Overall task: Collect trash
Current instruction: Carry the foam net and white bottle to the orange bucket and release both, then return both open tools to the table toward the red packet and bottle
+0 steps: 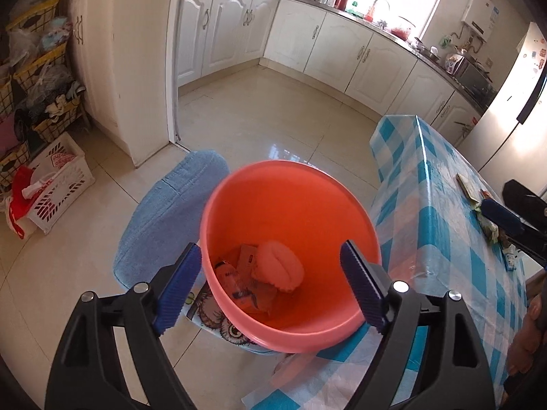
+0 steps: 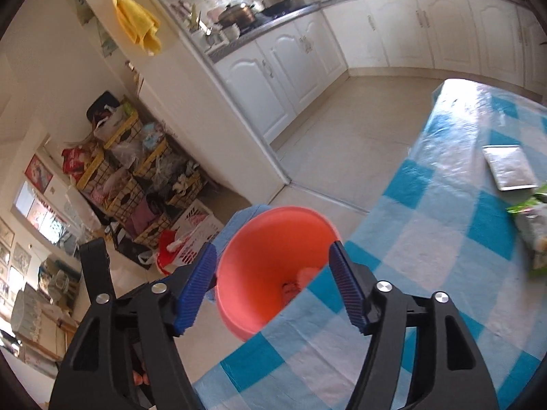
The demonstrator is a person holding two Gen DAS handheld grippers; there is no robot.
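Coral-orange round plastic bin (image 1: 290, 205): we log it on a blue cloth-covered stool (image 1: 171, 212) beside the table, holding a pale crumpled wad (image 1: 278, 266) and printed wrappers (image 1: 239, 273), their writing too small to read. Table under a glossy blue-and-white checked cover (image 2: 427, 239), carrying a silver foil packet (image 2: 509, 167) and a green-and-white wrapper (image 2: 533, 229). Cream tiled floor (image 1: 256, 116); white kitchen cabinets (image 1: 222, 30). Our left gripper (image 1: 270, 287) hangs released above the bin, nothing between its jaws; our right gripper (image 2: 273, 287) likewise spread and empty.
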